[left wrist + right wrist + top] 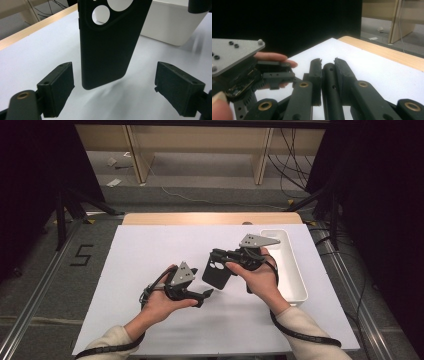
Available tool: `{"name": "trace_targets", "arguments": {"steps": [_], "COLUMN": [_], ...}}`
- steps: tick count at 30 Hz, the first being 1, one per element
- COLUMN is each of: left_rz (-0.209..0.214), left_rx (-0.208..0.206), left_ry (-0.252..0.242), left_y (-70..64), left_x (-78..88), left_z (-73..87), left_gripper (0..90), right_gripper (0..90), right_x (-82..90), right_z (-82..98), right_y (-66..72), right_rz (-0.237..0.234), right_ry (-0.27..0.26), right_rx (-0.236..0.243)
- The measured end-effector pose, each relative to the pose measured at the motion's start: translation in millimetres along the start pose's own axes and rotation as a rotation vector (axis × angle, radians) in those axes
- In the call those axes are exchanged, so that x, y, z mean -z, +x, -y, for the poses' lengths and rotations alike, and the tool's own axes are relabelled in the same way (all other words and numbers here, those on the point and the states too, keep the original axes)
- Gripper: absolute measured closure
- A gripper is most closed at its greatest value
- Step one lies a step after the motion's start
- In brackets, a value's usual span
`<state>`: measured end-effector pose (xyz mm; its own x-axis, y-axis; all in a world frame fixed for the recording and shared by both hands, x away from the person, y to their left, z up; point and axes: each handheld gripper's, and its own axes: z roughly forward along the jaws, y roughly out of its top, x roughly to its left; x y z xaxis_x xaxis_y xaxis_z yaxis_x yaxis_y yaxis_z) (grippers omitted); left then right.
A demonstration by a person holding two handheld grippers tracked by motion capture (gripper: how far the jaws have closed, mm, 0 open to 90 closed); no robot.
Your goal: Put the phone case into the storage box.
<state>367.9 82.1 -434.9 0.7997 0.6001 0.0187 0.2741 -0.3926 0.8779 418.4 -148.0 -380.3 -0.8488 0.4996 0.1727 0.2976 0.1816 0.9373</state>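
A black phone case (217,274) is held off the white tabletop (150,255) near its middle, clamped by its edge between the narrow jaws of the right gripper (220,256). It hangs upright, camera cut-outs at the top. The left gripper (206,295) is kept just left of and nearer than the case, its jaws wide and empty. A white bin (295,270) is seen at the right edge.
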Motion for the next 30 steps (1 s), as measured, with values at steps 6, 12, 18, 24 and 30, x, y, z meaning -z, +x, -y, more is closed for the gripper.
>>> {"name": "trace_targets", "arguments": {"steps": [6, 12, 18, 24, 30], "left_rz": [0.016, 0.037, 0.052, 0.067, 0.074], "left_rx": [-0.010, -0.023, -0.028, -0.036, -0.040], "left_ry": [-0.004, -0.009, -0.018, -0.014, -0.018], "left_y": [-0.5, -1.9, -3.2, -4.2, -4.8], "left_x": [-0.1, -0.4, -0.6, -1.1, -1.1], "left_z": [0.8, 0.8, 0.6, 0.9, 0.6], "left_gripper": [15.3, 15.5, 15.5, 15.7, 16.2], "right_gripper": [77.7, 77.7, 77.7, 77.7, 77.7], "right_x": [6.8, 13.1, 18.2, 19.8, 20.0], "right_z": [-3.7, -5.2, -7.7, -10.6, -11.5], "right_y": [-1.5, -5.0, -6.3, -3.2, -1.1], "right_rz": [-0.050, -0.114, -0.151, -0.191, -0.212], "right_ry": [0.037, 0.066, 0.075, 0.100, 0.115], "right_rx": [0.068, 0.135, 0.159, 0.194, 0.206]}}
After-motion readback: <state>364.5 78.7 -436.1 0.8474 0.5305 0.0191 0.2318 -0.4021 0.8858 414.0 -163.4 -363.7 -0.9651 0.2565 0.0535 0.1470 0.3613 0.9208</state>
